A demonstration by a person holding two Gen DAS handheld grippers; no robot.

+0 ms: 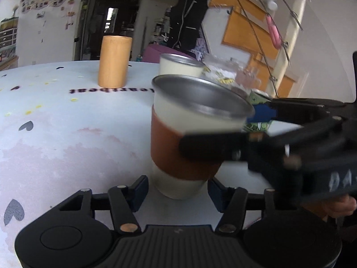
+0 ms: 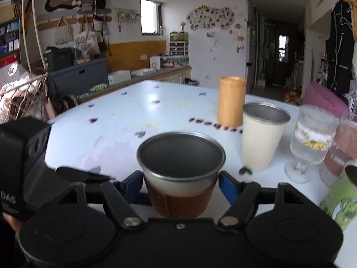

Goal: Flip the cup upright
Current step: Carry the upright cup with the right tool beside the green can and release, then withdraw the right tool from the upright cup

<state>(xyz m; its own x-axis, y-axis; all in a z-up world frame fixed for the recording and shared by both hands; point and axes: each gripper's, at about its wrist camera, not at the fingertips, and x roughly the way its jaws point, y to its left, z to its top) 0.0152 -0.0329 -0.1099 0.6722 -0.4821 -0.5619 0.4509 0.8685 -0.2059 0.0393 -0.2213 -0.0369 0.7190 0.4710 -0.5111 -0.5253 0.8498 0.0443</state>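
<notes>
A cream cup with a brown sleeve and metal rim stands upright on the white table, mouth up; it also shows in the right wrist view. My left gripper is open, its fingers on either side of the cup's base. My right gripper is open around the cup's sleeve, and its fingers reach in from the right in the left wrist view. I cannot tell whether any pad touches the cup.
A wooden cylinder, a second cream cup, a stemmed glass, a pink glass and a green printed can stand behind and right of the cup.
</notes>
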